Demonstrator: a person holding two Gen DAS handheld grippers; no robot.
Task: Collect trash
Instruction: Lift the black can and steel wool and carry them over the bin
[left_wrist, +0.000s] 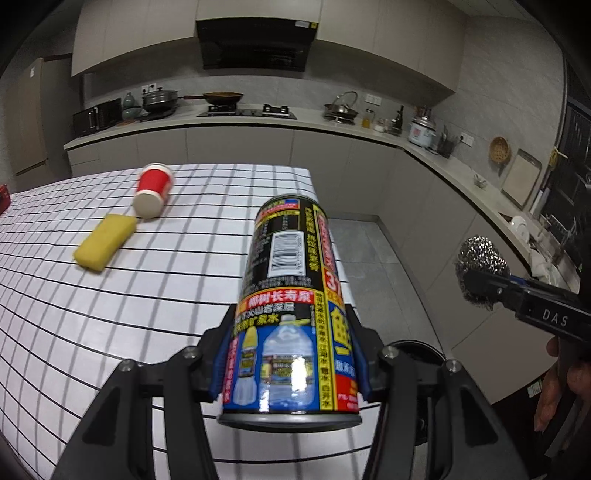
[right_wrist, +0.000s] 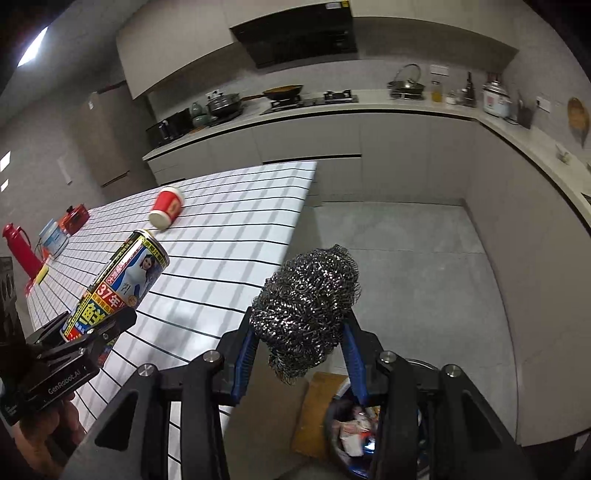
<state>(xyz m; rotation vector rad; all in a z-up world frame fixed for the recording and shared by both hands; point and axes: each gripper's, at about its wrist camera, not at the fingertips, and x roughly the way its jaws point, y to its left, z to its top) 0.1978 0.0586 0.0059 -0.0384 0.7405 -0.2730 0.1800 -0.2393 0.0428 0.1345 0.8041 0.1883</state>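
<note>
My left gripper (left_wrist: 291, 363) is shut on a printed drink can (left_wrist: 291, 295) and holds it upright above the right edge of the white grid-pattern table (left_wrist: 110, 314); the can also shows in the right wrist view (right_wrist: 118, 284). My right gripper (right_wrist: 300, 363) is shut on a steel wool scrubber (right_wrist: 308, 310), held over the floor beside the table; the scrubber also shows in the left wrist view (left_wrist: 480, 269). A trash bin (right_wrist: 354, 435) with rubbish inside sits below the right gripper. A red paper cup (left_wrist: 153, 188) and a yellow sponge (left_wrist: 105, 242) lie on the table.
A red kettle (right_wrist: 18, 249), a white tub (right_wrist: 54, 236) and a red box (right_wrist: 75, 218) stand along the table's far left side. A cardboard piece (right_wrist: 317, 410) lies on the floor by the bin. Kitchen counters with pots (left_wrist: 221, 98) run along the back and right walls.
</note>
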